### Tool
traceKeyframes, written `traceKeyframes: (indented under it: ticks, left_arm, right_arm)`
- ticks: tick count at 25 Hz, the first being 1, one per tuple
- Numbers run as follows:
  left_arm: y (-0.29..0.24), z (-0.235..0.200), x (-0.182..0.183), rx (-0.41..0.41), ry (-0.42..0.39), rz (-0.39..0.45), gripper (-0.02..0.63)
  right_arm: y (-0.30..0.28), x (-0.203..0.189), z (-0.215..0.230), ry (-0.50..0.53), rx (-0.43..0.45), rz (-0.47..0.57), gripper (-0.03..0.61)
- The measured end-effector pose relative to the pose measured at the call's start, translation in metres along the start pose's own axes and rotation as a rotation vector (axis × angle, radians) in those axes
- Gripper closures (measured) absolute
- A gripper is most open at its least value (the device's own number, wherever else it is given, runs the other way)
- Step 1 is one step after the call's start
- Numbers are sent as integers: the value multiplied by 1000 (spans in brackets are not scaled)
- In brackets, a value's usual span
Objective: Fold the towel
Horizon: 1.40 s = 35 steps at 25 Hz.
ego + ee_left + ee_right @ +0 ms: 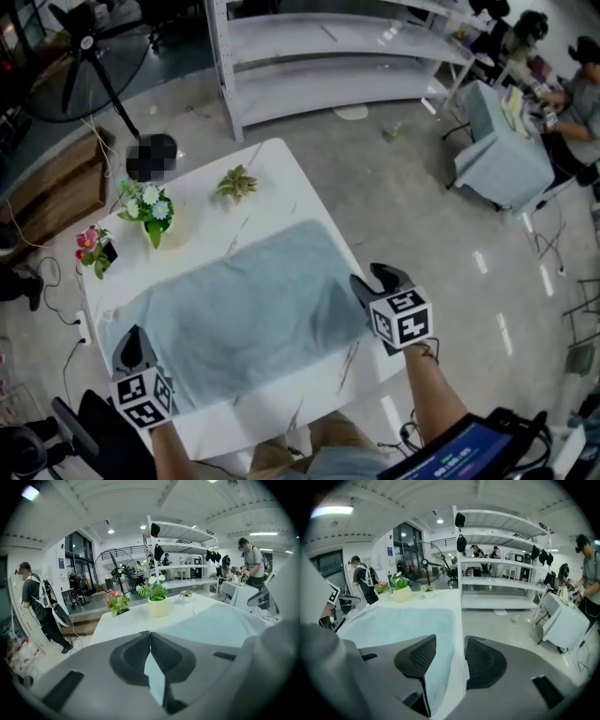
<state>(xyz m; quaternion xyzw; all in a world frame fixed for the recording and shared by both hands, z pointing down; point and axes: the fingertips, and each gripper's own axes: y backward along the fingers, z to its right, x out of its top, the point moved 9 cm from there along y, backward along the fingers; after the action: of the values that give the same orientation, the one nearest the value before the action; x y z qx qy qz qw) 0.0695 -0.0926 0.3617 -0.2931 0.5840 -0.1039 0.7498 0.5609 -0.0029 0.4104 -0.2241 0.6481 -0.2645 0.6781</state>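
Observation:
A pale blue-grey towel (pixel 244 314) lies spread flat across the white table (pixel 272 164). My left gripper (pixel 133 334) hangs over the towel's left short edge. In the left gripper view its tips (pixel 150 633) meet, so it is shut. Pale cloth shows through the slit behind the tips, and I cannot tell whether any is pinched. The towel (pixel 220 625) stretches away to that gripper's right. My right gripper (pixel 373 275) is at the towel's right short edge, by the table's side. It stands open (pixel 450 638) with the towel's edge (pixel 393 625) below the gap and no pad touching it.
At the table's far left stand a cream pot of white flowers (pixel 155 220), pink flowers (pixel 92 246) and a small green plant (pixel 236 183). Grey shelving (pixel 328 56) and a standing fan (pixel 84 42) lie beyond. Bare floor drops off right of the table; people sit at a desk (pixel 502 155).

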Motion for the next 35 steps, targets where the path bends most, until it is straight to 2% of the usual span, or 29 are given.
traceKeyframes:
  ticks: [4, 6, 10, 11, 12, 14, 16, 21, 28, 35]
  left_arm:
    - [26, 5, -19, -13, 31, -11, 607]
    - [33, 10, -32, -20, 36, -30, 607]
    - [43, 12, -51, -28, 64, -46, 607]
    - [45, 9, -54, -29, 72, -40, 607]
    - [47, 6, -57, -33, 78, -34, 607]
    - [50, 1, -61, -49, 86, -22, 607]
    - [56, -7, -62, -65, 97, -6, 607]
    - [75, -39, -63, -81, 141, 40, 607]
    - [114, -62, -58, -136, 182, 124, 607]
    - [154, -108, -77, -114, 240, 182, 607]
  right_arm:
    - [9, -49, -3, -77, -4, -94, 379]
    - [12, -54, -4, -92, -25, -106, 403]
    - [12, -52, -13, -129, 8, -157, 404]
    - [9, -53, -17, -143, 12, -165, 426]
    - [6, -52, -20, -171, 16, -169, 533]
    - [5, -49, -24, -261, 25, -145, 543]
    - [13, -39, -31, -295, 13, -89, 545]
    - [33, 6, -76, -248, 19, 11, 546]
    - [47, 82, -170, -53, 75, 97, 546]
    - [39, 110, -282, 105, 184, 122, 546]
